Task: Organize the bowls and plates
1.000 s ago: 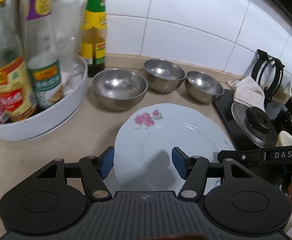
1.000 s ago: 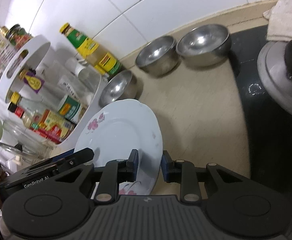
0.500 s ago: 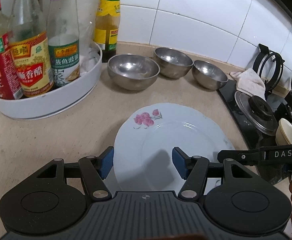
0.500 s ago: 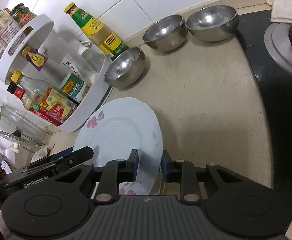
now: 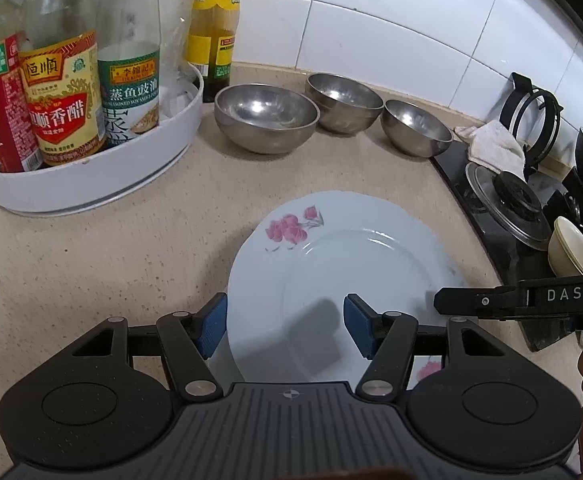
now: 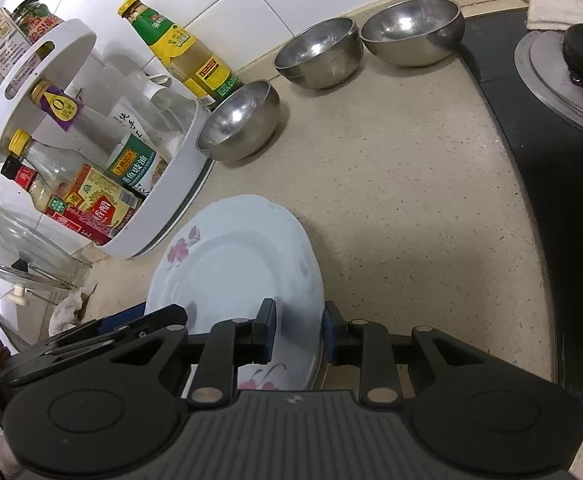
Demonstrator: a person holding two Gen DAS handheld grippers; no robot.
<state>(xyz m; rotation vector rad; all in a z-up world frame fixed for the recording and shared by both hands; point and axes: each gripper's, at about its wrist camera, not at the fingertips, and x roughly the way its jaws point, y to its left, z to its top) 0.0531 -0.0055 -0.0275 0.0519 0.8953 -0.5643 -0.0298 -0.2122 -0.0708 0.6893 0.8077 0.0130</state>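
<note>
A white plate (image 5: 351, 248) with pink flowers hangs tilted just above the counter, held from both sides. My left gripper (image 5: 285, 326) straddles its left rim, one blue pad against the outer edge and the other over the well. My right gripper (image 6: 297, 332) is shut on the right rim of the plate (image 6: 235, 264). Three steel bowls (image 5: 265, 116) (image 5: 343, 98) (image 5: 415, 126) stand in a row by the tiled wall, beyond the plate. The right wrist view shows the same bowls (image 6: 239, 120) (image 6: 319, 52) (image 6: 411, 28).
A white round rack (image 5: 91, 184) full of sauce bottles stands left of the bowls, a green-capped bottle (image 5: 211, 20) behind it. To the right lies a black stove (image 6: 551, 200) with a glass lid (image 5: 503, 200), a cloth (image 5: 491, 144) and a cream bowl (image 5: 571, 248).
Both grippers have drawn back from the wall with the plate still in them. The bowls now look farther off and more of the bottle rack shows. Neither grip has changed.
</note>
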